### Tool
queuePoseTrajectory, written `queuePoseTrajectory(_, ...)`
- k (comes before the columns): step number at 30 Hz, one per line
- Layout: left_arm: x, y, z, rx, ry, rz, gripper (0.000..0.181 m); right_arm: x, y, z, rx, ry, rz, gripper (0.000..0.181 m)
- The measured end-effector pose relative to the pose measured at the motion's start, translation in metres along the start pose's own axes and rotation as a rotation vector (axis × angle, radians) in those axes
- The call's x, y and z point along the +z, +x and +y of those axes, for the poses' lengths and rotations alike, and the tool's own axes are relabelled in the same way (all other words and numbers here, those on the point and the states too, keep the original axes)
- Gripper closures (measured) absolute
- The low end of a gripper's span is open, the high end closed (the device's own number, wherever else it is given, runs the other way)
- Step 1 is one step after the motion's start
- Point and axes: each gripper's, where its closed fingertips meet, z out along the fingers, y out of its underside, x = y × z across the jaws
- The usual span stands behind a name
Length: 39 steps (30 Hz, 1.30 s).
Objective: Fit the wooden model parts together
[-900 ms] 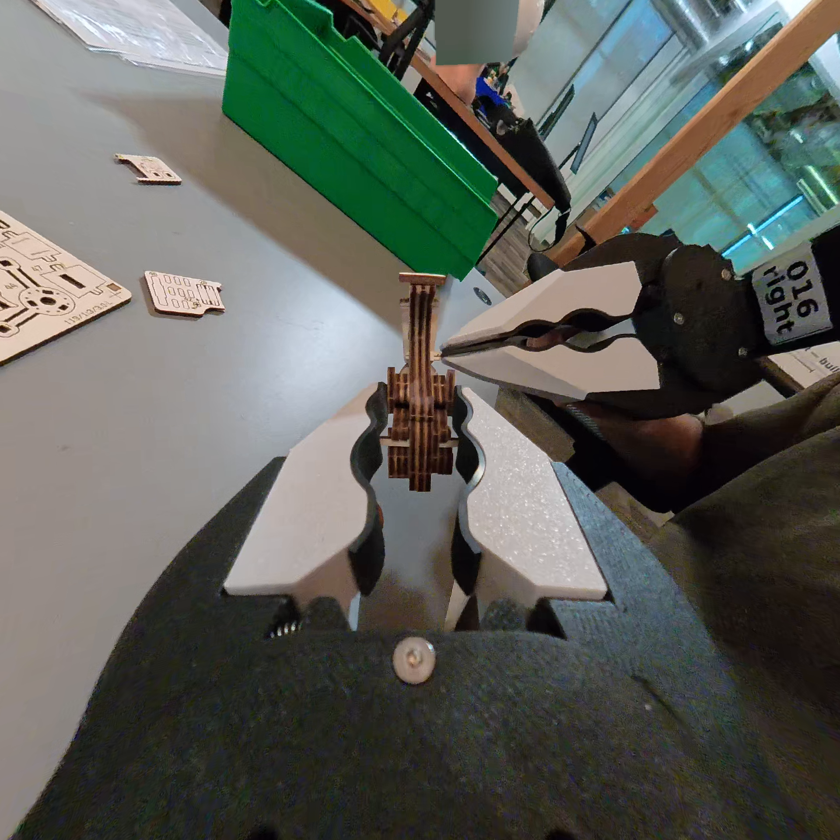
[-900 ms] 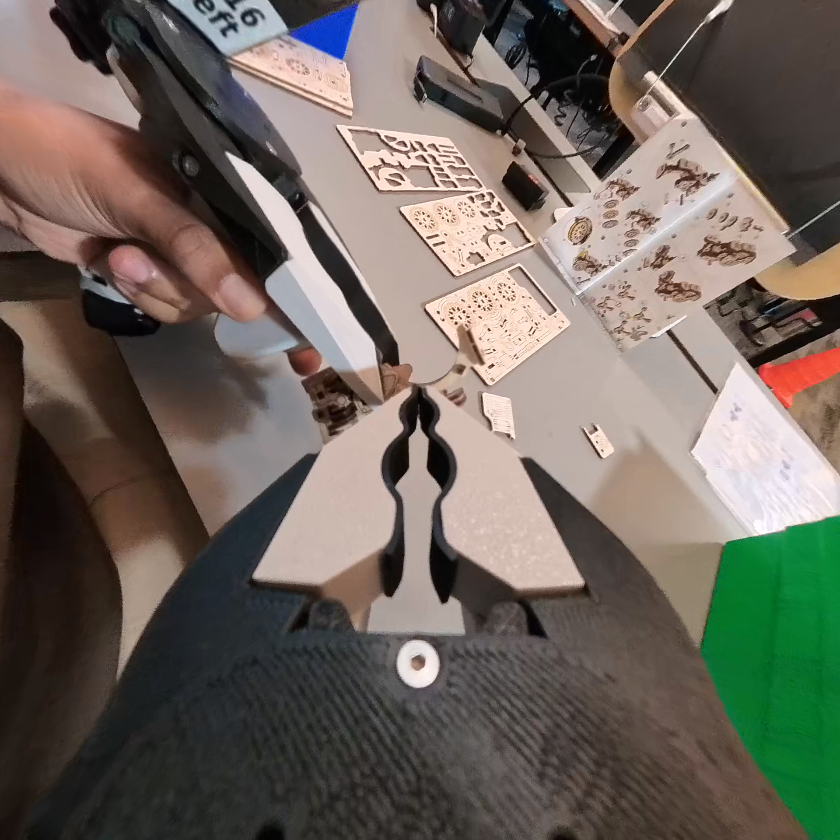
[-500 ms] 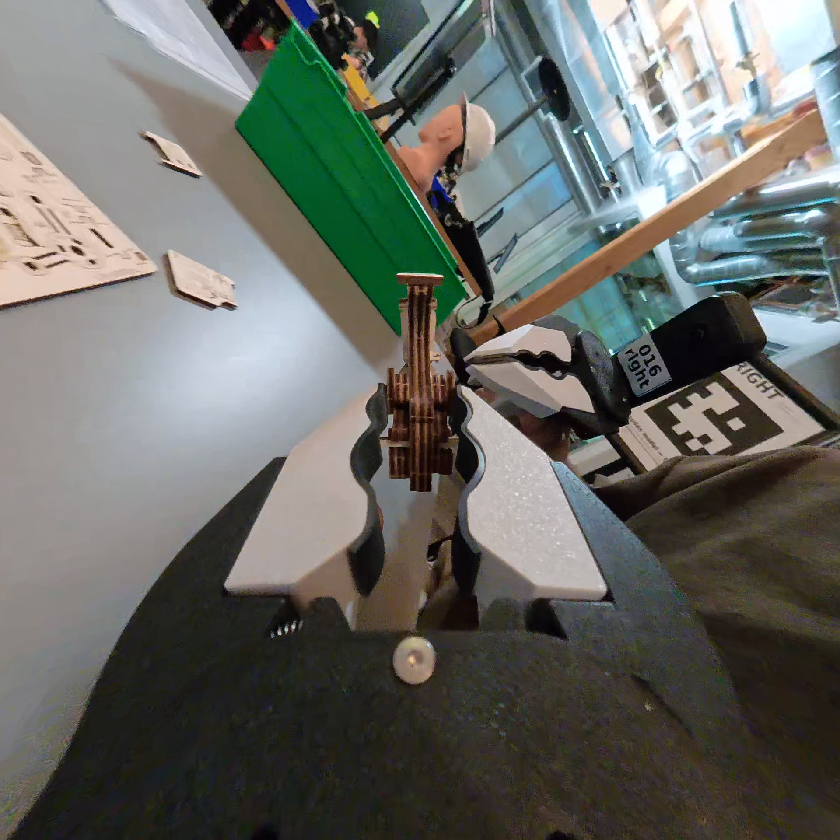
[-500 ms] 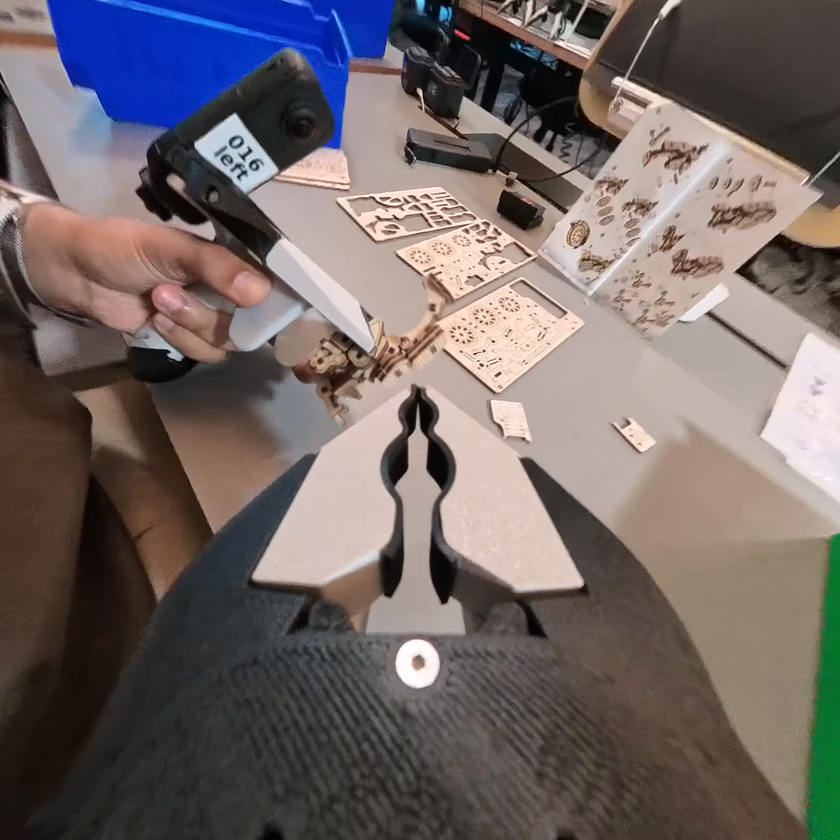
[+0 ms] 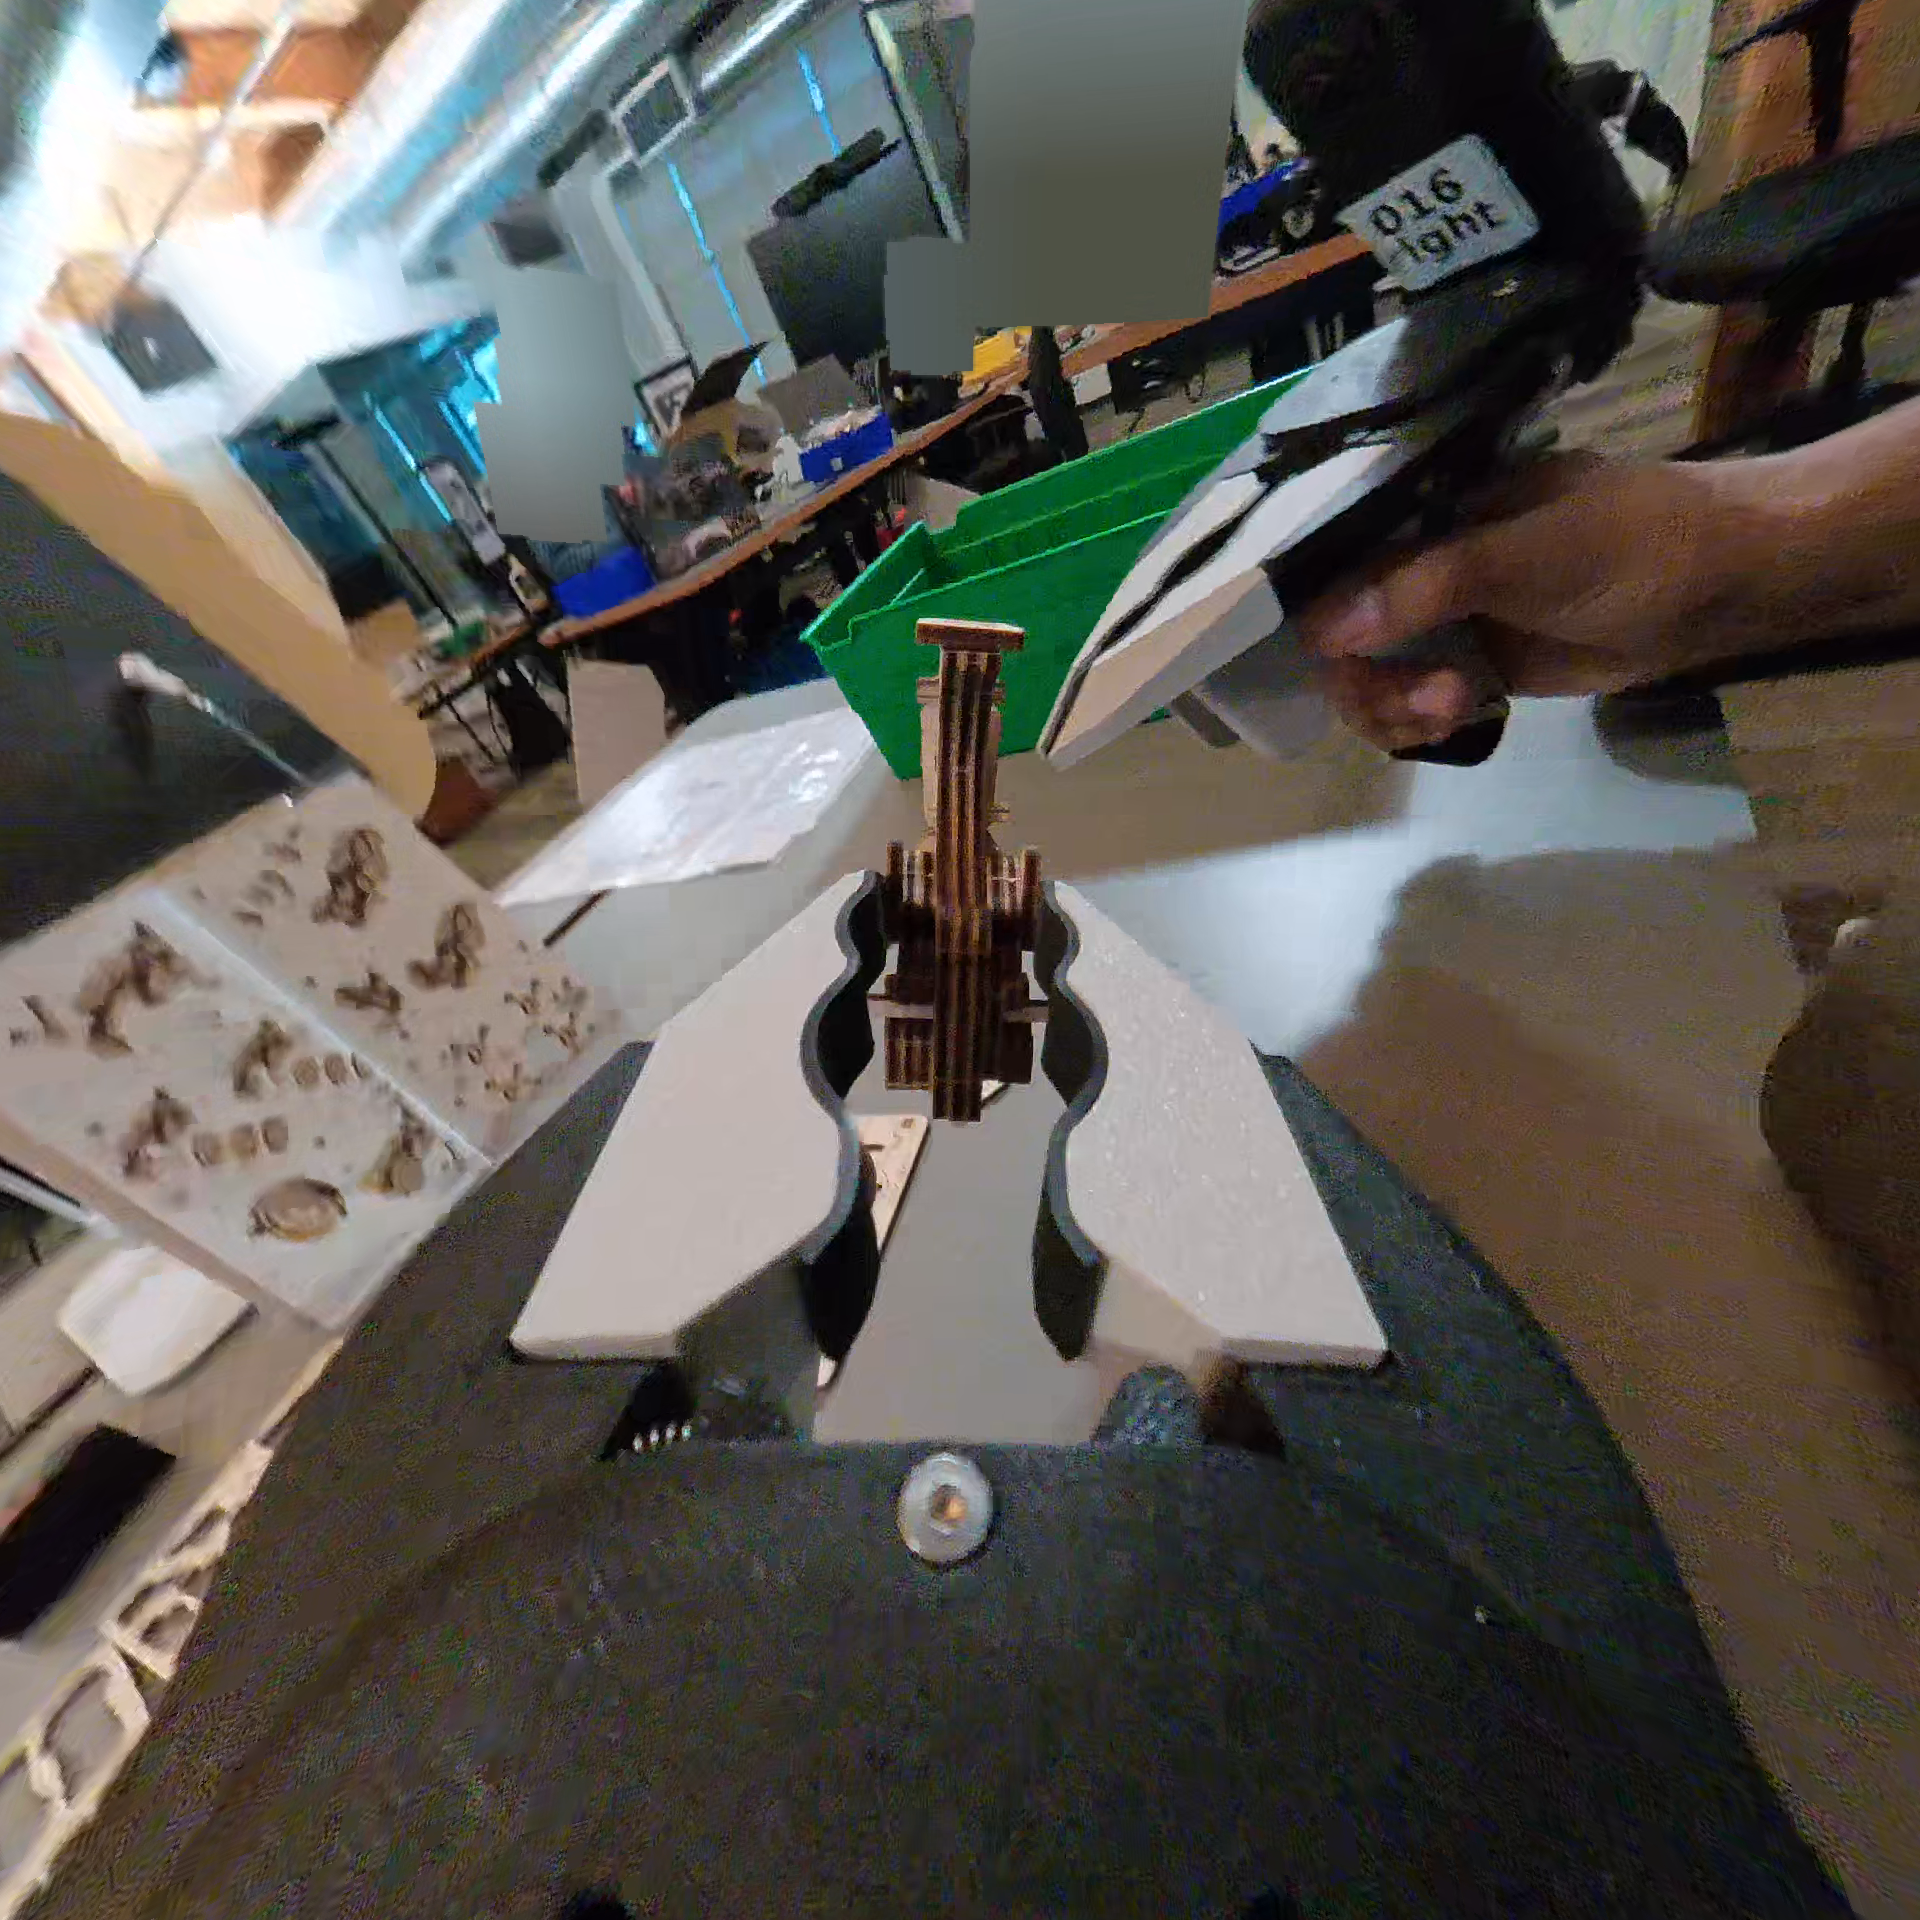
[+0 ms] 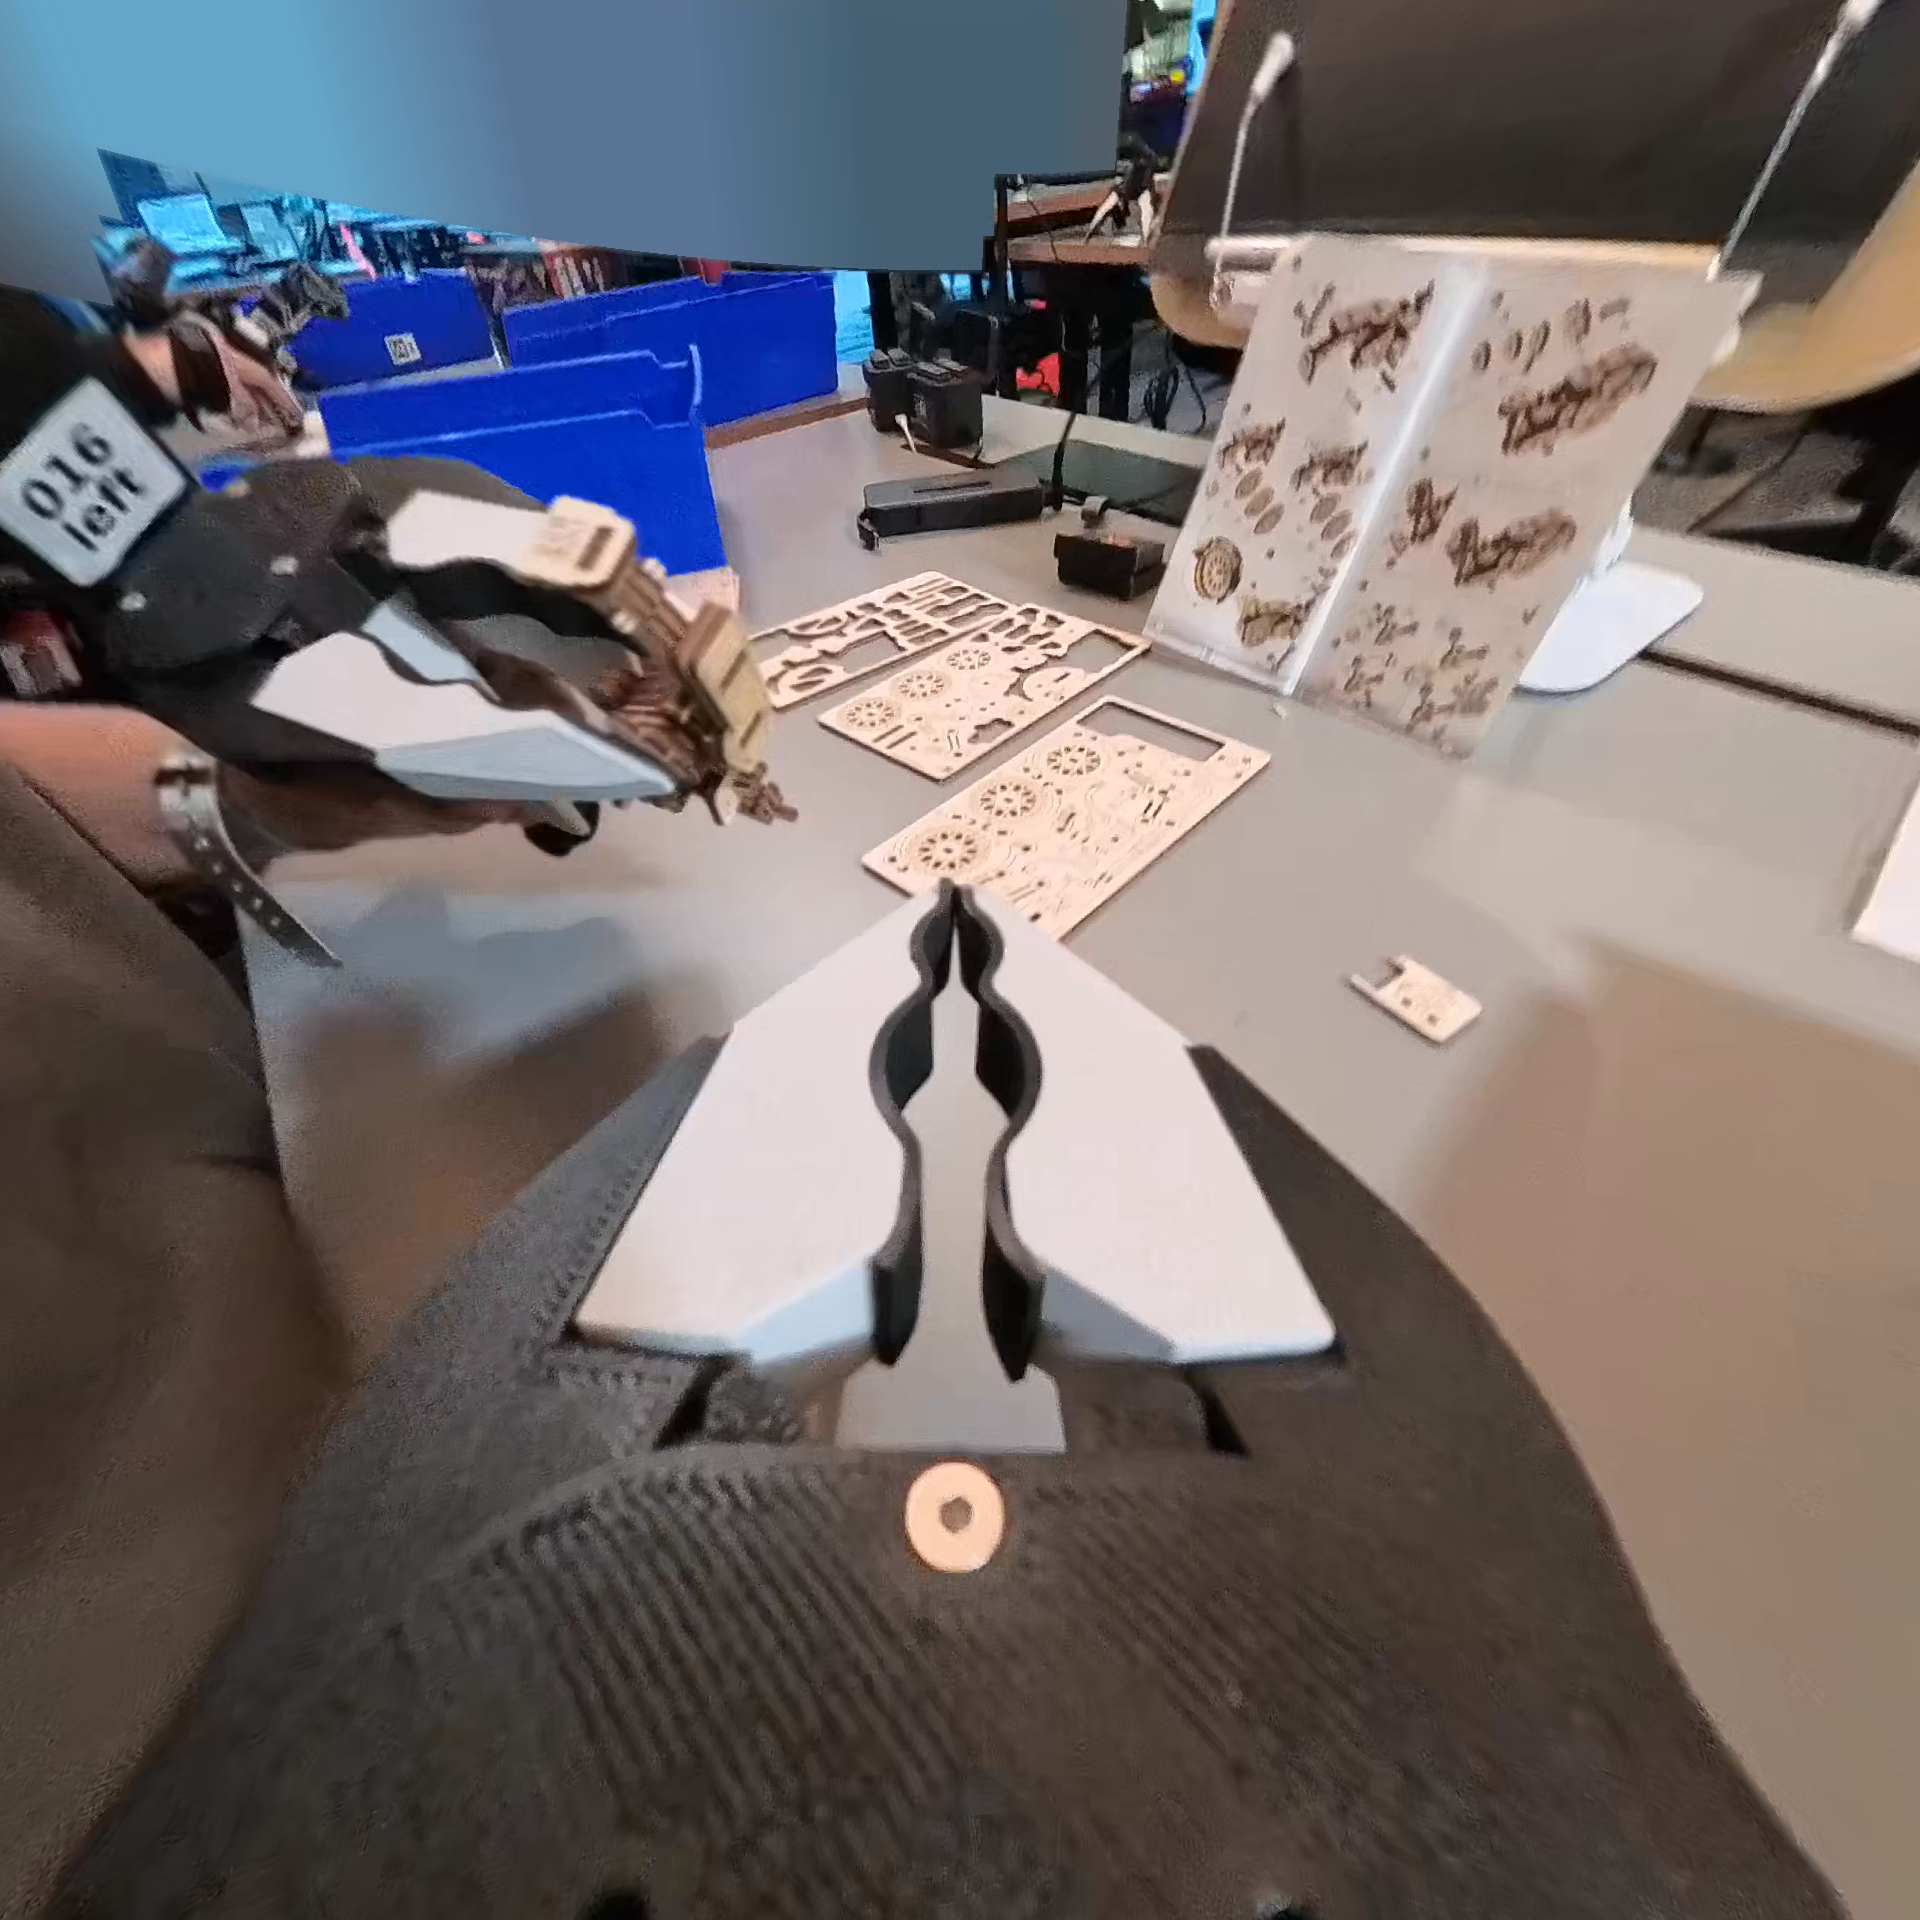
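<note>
My left gripper (image 5: 956,894) is shut on a small, dark brown layered wooden model (image 5: 961,790), whose long arm with a flat cap sticks up past the fingertips. It is held in the air over the grey table (image 6: 1455,831). In the right wrist view the left gripper (image 6: 655,727) and the model (image 6: 675,644) are at the left, level and well off the table. My right gripper (image 6: 951,894) is shut with nothing between its jaws. In the left wrist view the right gripper (image 5: 1065,727) hangs just right of the model's top, apart from it.
Three laser-cut wooden part sheets (image 6: 1070,821) lie mid-table, and a small loose wooden piece (image 6: 1418,1000) lies to the right. An instruction booklet (image 6: 1434,499) stands at the back right. Blue bins (image 6: 540,436) and black devices (image 6: 951,499) sit behind. A green bin (image 5: 997,582) stands at the table's far end.
My right gripper has drawn back from the model, where its tips were against the arm. My left gripper has swung round and lifted, the model still in it.
</note>
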Motion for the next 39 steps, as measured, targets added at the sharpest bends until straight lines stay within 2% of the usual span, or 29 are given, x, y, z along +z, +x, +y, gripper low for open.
queuePoseTrajectory(3, -0.002, 0.011, -0.006, 0.089, 0.039, 0.051, 0.155, 0.005, -0.007, -0.003, -0.093, 0.007, -0.033, 0.181)
queuePoseTrajectory(5, -0.005, 0.017, -0.007, 0.089, 0.049, 0.066, 0.155, 0.005, -0.02, -0.006, -0.076, 0.037, -0.097, 0.181)
queuePoseTrajectory(9, -0.007, 0.035, -0.013, 0.209, 0.071, 0.097, 0.155, -0.008, -0.049, -0.02, -0.092, 0.122, -0.199, 0.177)
queuePoseTrajectory(15, -0.005, 0.057, -0.016, 0.288, 0.094, 0.138, 0.155, -0.023, -0.069, -0.022, -0.208, 0.153, -0.204, 0.173)
queuePoseTrajectory(18, -0.005, 0.059, -0.018, 0.251, 0.107, 0.156, 0.155, -0.03, -0.069, -0.027, -0.245, 0.181, -0.189, 0.169)
queuePoseTrajectory(22, -0.005, 0.057, -0.024, 0.101, 0.141, 0.182, 0.155, -0.029, -0.066, -0.028, -0.221, 0.193, -0.198, 0.165)
queuePoseTrajectory(26, -0.005, 0.054, -0.032, -0.233, 0.188, 0.265, 0.155, -0.028, -0.068, -0.029, -0.135, 0.206, -0.261, 0.153)
queuePoseTrajectory(30, -0.005, 0.048, -0.036, -0.538, 0.226, 0.333, 0.156, -0.026, -0.066, -0.027, -0.081, 0.19, -0.282, 0.15)
queuePoseTrajectory(36, -0.006, 0.046, -0.034, -0.724, 0.243, 0.388, 0.156, -0.021, -0.068, -0.021, -0.1, 0.152, -0.247, 0.153)
queuePoseTrajectory(39, 0.002, 0.047, -0.019, -0.86, 0.148, 0.389, 0.156, -0.018, -0.059, -0.016, -0.168, 0.113, -0.152, 0.161)
